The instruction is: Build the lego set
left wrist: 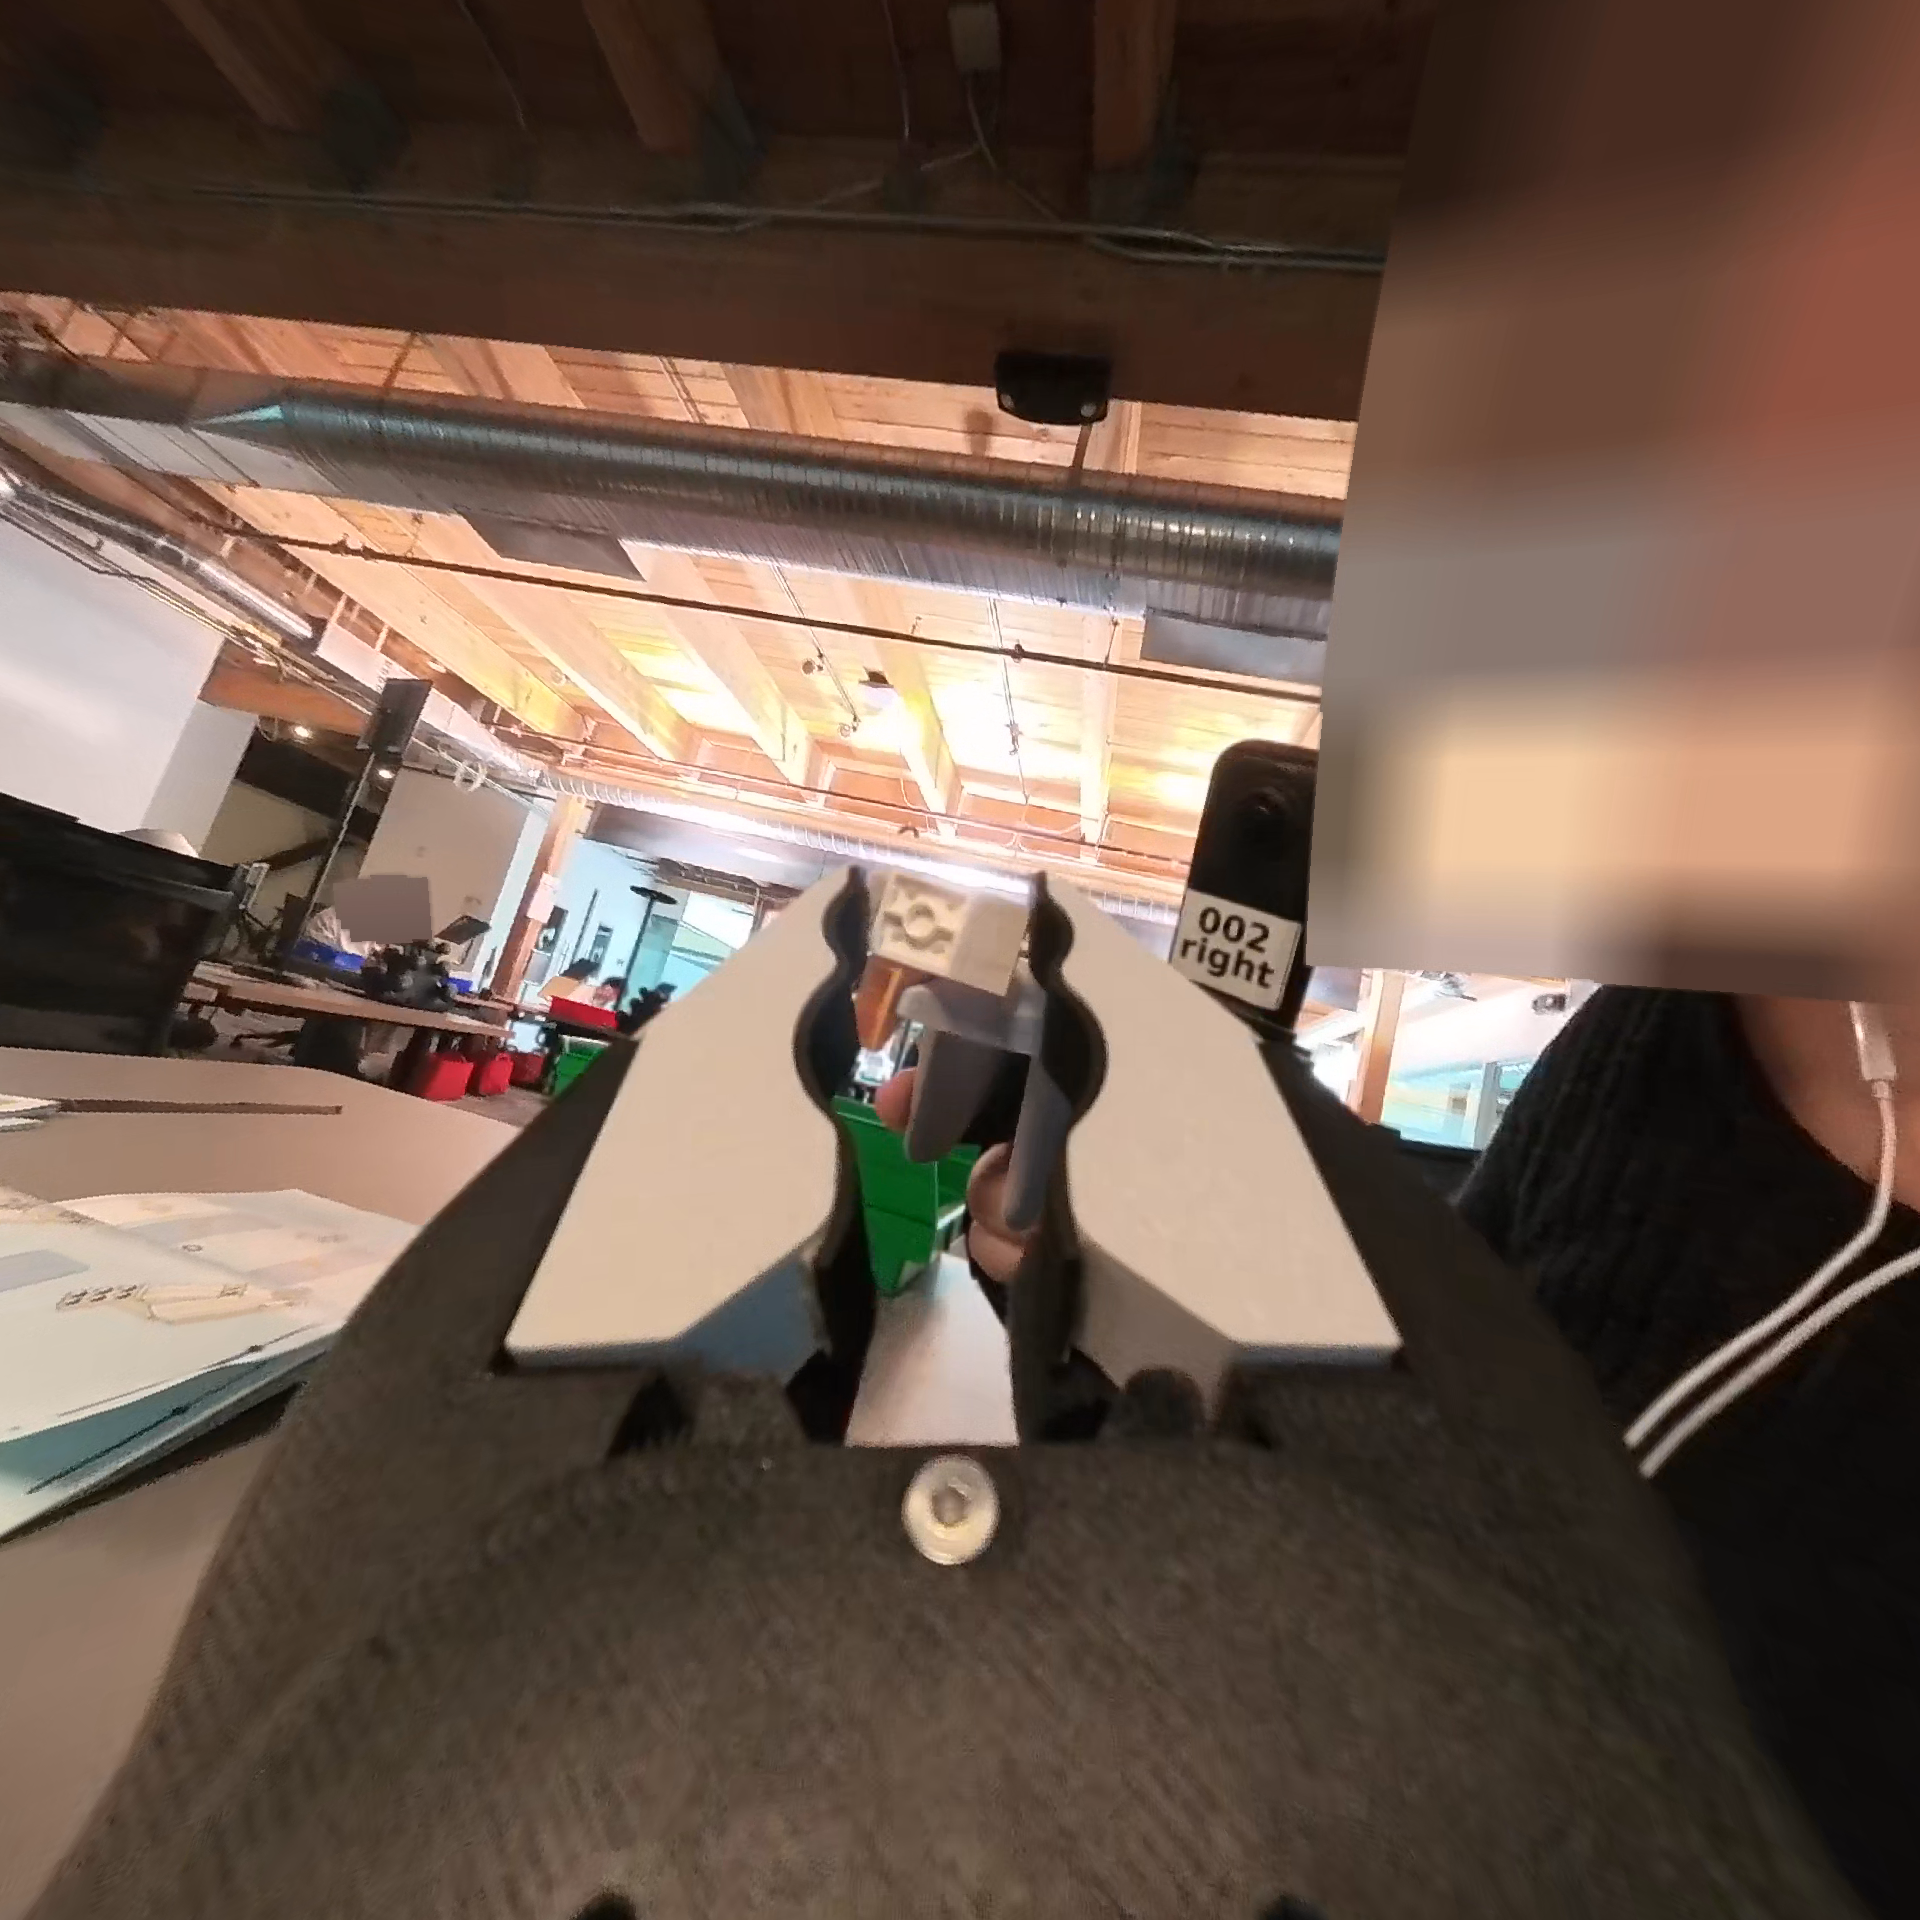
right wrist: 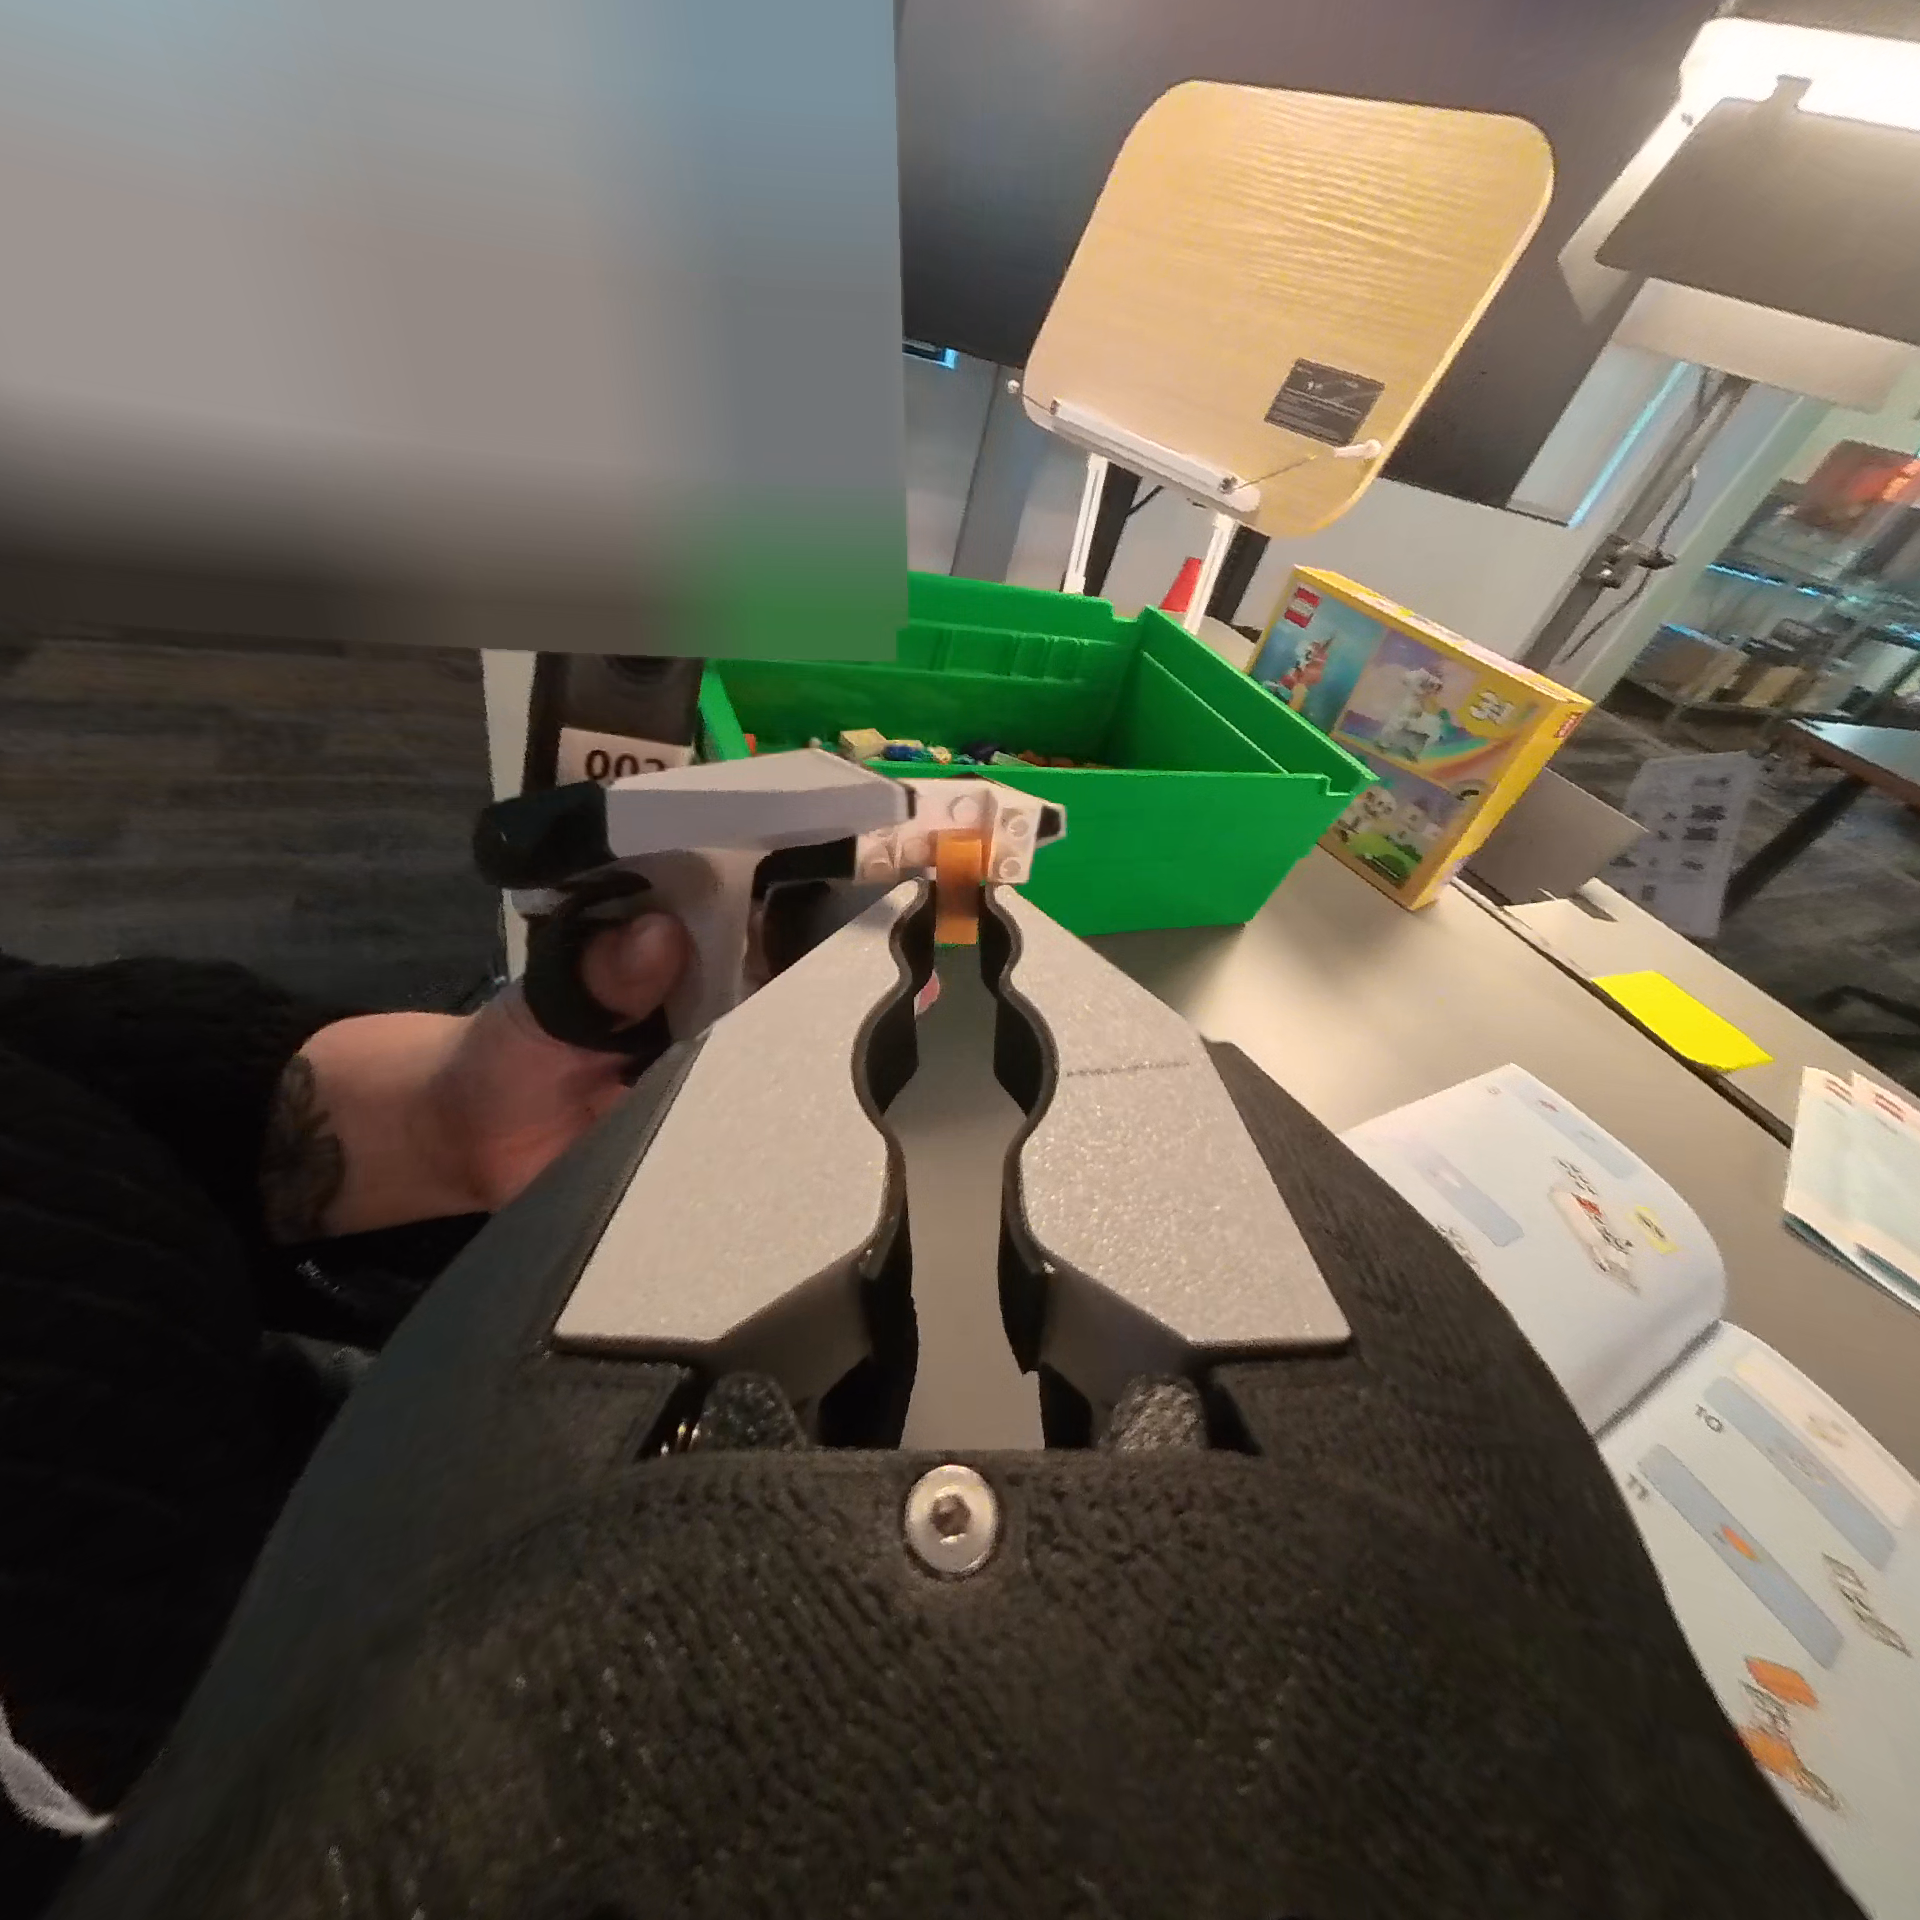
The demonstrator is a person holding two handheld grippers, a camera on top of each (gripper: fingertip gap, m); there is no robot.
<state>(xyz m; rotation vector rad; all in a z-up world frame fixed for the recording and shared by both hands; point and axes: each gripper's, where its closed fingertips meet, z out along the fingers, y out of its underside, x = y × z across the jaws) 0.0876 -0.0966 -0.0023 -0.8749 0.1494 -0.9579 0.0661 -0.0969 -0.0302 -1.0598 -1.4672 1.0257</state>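
My left gripper (left wrist: 945, 894) is shut on a small white lego assembly (left wrist: 940, 930) and holds it up in the air. In the right wrist view the left gripper (right wrist: 982, 821) comes in from the left with the white assembly (right wrist: 966, 831) at its tips. My right gripper (right wrist: 956, 894) is shut on a small orange piece (right wrist: 956, 862) that touches the underside of the white assembly. In the left wrist view the right gripper (left wrist: 977, 1013) points back at me just under the white assembly, with a sliver of orange (left wrist: 883, 987) beside it.
A green bin (right wrist: 1143, 842) with several loose bricks stands on the grey table (right wrist: 1351, 987), behind the grippers. A yellow lego box (right wrist: 1423, 738) sits to its right. Open instruction booklets (right wrist: 1558, 1247) (left wrist: 156, 1299) lie on the table. A person's hand (right wrist: 499, 1101) holds the left gripper. My left and right fingertips are right by each other.
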